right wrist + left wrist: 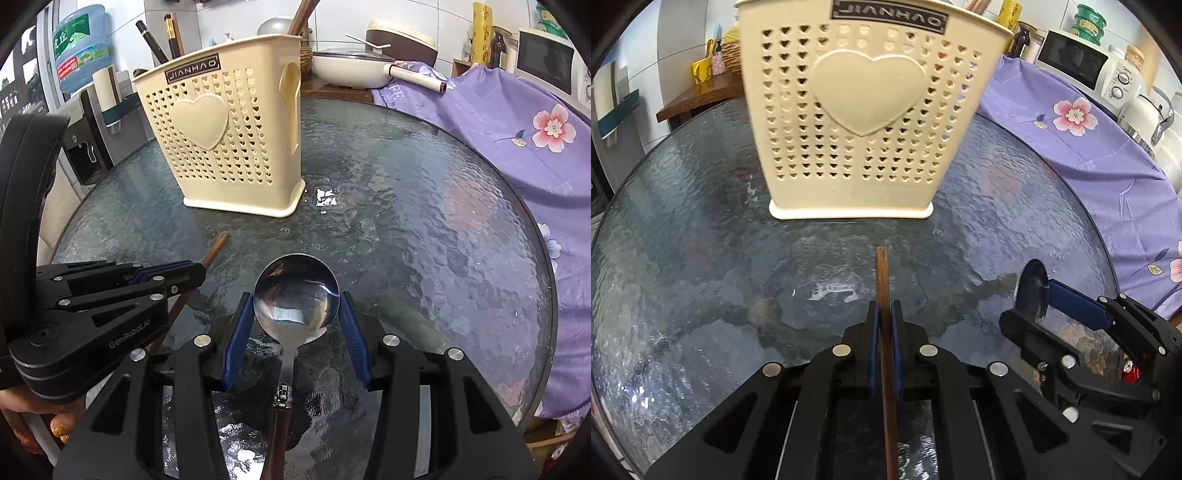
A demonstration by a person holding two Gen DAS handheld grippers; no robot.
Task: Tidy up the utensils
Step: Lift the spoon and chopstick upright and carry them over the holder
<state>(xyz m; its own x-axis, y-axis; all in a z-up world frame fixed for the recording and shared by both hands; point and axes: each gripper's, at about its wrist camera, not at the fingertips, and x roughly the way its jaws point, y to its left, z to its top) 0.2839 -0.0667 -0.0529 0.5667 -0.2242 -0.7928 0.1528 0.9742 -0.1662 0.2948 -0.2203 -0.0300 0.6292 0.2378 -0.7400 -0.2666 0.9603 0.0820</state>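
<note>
A round table point(424, 192) of rippled glass carried a cream perforated holder point(857, 118) near its far edge, with a purple flowered cloth point(1089, 147) along its right rim and kitchen counters beyond. The left gripper point(885, 314) had its jaws pinched tight on a brown chopstick point(882, 273) pointing toward the holder. The right gripper point(295, 306), jaws half-spread, clasped a steel spoon point(295, 295) by the bowl's sides over the bare near middle.

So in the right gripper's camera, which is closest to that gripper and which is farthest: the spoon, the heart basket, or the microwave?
1. The spoon: right between the right gripper's blue pads, its bowl gripped.
2. The heart basket: standing farther back on the glass table, to the left.
3. The microwave: farthest, past the purple cloth, top right.
</note>
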